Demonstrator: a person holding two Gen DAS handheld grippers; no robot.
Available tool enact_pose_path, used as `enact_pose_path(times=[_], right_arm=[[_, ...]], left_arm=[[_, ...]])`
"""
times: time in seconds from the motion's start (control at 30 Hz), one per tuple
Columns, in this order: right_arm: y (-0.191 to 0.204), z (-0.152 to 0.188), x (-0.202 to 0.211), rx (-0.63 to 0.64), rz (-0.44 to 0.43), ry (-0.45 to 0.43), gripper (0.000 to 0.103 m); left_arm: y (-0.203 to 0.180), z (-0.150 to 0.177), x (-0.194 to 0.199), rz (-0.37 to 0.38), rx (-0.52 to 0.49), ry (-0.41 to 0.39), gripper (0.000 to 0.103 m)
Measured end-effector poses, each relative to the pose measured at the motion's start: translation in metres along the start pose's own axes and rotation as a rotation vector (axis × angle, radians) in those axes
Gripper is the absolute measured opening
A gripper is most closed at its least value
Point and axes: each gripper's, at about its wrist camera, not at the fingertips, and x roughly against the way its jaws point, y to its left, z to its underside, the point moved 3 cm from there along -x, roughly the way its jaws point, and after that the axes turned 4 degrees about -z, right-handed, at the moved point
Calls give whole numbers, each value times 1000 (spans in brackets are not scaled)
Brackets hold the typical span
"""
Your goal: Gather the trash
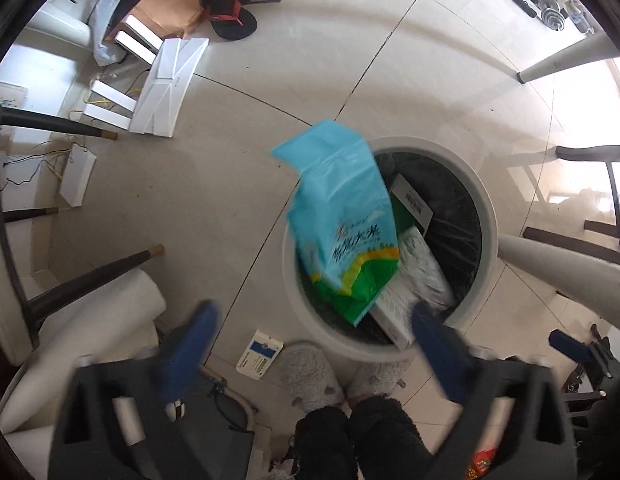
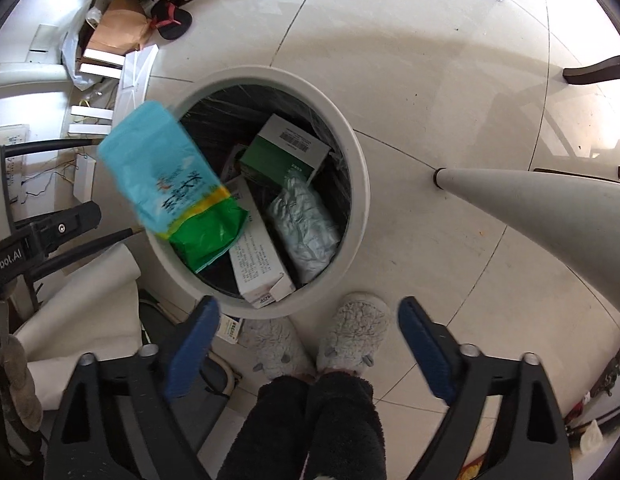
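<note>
A blue and green rice bag [image 1: 341, 216] is in the air over the left rim of the round white trash bin [image 1: 483, 196], blurred, free of both grippers; it also shows in the right wrist view [image 2: 178, 188]. The bin [image 2: 357, 168] has a black liner and holds a green and white box [image 2: 286, 152], a silver pouch [image 2: 306, 228] and a white printed box [image 2: 258, 260]. My left gripper [image 1: 313, 312] is open and empty above the bin's near edge. My right gripper [image 2: 310, 308] is open and empty over the bin's near rim.
A small blue and white box [image 1: 258, 353] lies on the tiled floor by the person's grey slippers [image 1: 310, 376]. White cartons [image 1: 166, 88], a paper bag and a black sandal [image 1: 230, 16] lie at the far left. Chair legs [image 1: 90, 280] stand left; a white table leg [image 2: 529, 208] right.
</note>
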Motion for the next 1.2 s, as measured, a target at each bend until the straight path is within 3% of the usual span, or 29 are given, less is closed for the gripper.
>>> enact_pose_path(times=[0.3, 0.6, 0.83, 1.07, 1.2], right_arm=[[12, 48, 80, -37, 40, -85, 103], [22, 129, 207, -52, -8, -109, 103], [30, 198, 330, -89, -146, -133, 103], [57, 263, 464, -86, -229, -259, 103], [78, 299, 517, -116, -249, -336, 103]], left_arm=[[0, 48, 87, -66, -36, -37, 103], [-19, 115, 218, -66, -138, -64, 103], [-28, 152, 339, 16, -252, -151, 103], [-18, 180, 448, 146, -375, -248, 103], [-12, 196, 484, 192, -450, -283, 103]])
